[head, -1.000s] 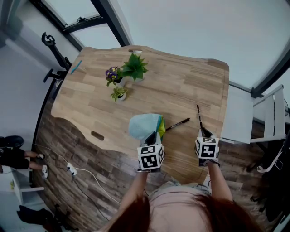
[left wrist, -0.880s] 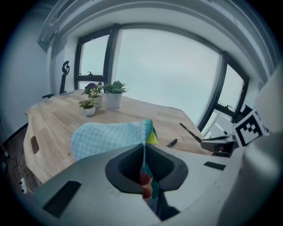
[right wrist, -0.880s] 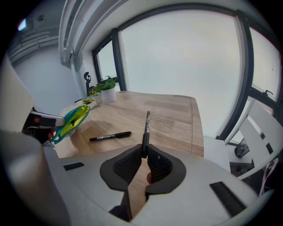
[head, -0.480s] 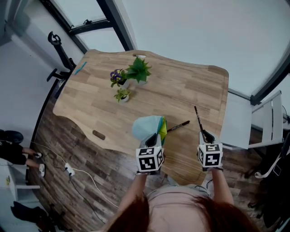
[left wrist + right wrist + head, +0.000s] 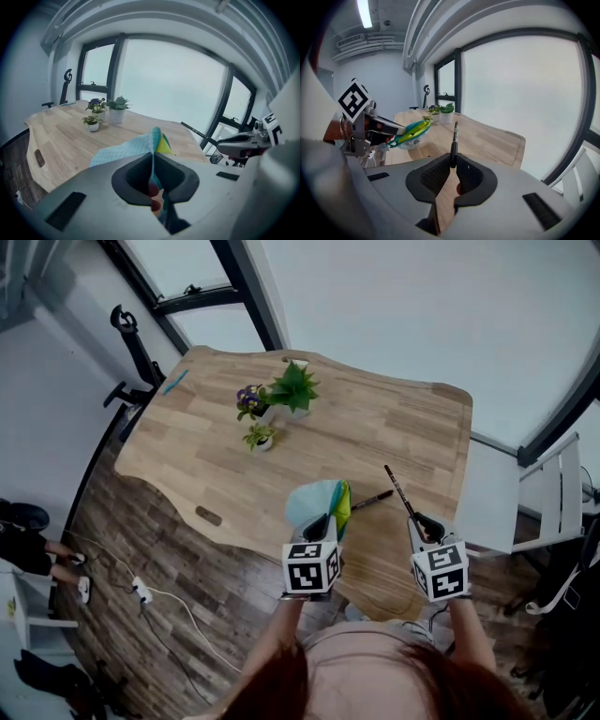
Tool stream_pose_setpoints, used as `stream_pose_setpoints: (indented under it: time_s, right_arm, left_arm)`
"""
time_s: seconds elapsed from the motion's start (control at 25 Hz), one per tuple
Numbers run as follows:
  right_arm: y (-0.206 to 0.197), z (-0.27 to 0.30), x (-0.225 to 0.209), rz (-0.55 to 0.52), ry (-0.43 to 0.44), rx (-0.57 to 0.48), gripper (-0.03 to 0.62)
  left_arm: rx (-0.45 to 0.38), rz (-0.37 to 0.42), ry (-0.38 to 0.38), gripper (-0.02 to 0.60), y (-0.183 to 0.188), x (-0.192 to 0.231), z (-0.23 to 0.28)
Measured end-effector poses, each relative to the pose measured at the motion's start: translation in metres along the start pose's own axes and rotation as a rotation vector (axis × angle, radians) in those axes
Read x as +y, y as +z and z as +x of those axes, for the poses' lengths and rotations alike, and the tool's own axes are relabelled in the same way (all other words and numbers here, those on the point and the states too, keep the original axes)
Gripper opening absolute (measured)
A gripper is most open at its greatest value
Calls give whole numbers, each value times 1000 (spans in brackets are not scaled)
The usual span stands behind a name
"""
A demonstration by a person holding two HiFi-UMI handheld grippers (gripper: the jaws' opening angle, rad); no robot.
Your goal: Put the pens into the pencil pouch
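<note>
A person stands at the near edge of a light wooden table (image 5: 394,427) with a two-jaw gripper in each hand.

The left gripper (image 5: 319,526) has its jaws pressed almost fully together on one edge of the pencil pouch (image 5: 311,502). The pouch is pale blue fabric with green and yellow showing along its open side. It sticks out from the jaws over the near part of the table. From the left gripper view the fabric runs straight up out of the thin slit between the jaws.

The right gripper (image 5: 420,526) is closed on one end of a slim black pen (image 5: 398,491), with only the pen's width between its jaws. The pen points forward and away from the person, lifted clear of the tabletop. It sits to the right of the pouch and apart from it.

A second black pen (image 5: 372,500) lies flat on the wood between the two grippers, its near end just beside the pouch's yellow-green side.

Farther back on the table stand three small potted plants: a spiky green plant (image 5: 293,390), a purple-flowered plant (image 5: 249,399) just to its left, and a smaller green plant (image 5: 262,437) nearer the person. A small teal object (image 5: 174,382) lies at the far left corner. A white chair (image 5: 525,493) stands off the table's right side, and a white power strip (image 5: 141,590) lies on the dark plank floor to the left.
</note>
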State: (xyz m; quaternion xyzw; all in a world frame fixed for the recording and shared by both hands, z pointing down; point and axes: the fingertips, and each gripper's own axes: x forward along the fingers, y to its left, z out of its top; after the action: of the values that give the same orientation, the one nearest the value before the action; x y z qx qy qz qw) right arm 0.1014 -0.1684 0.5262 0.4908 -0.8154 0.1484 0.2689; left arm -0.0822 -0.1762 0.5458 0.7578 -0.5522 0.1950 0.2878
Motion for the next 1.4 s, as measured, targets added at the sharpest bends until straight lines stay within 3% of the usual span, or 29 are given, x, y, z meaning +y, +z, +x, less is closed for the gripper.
stream_pose_setpoints:
  time_s: [0.68, 1.04, 1.4]
  right_arm:
    - [23, -43, 51, -246, 239, 53, 35]
    - [20, -43, 68, -305, 348, 126, 35]
    - [22, -29, 79, -341, 394, 163, 36]
  left_arm:
    - [-12, 65, -20, 14, 5, -14, -11]
    - [-6, 122, -21, 14, 1, -17, -10]
    - [4, 159, -34, 14, -3, -22, -14]
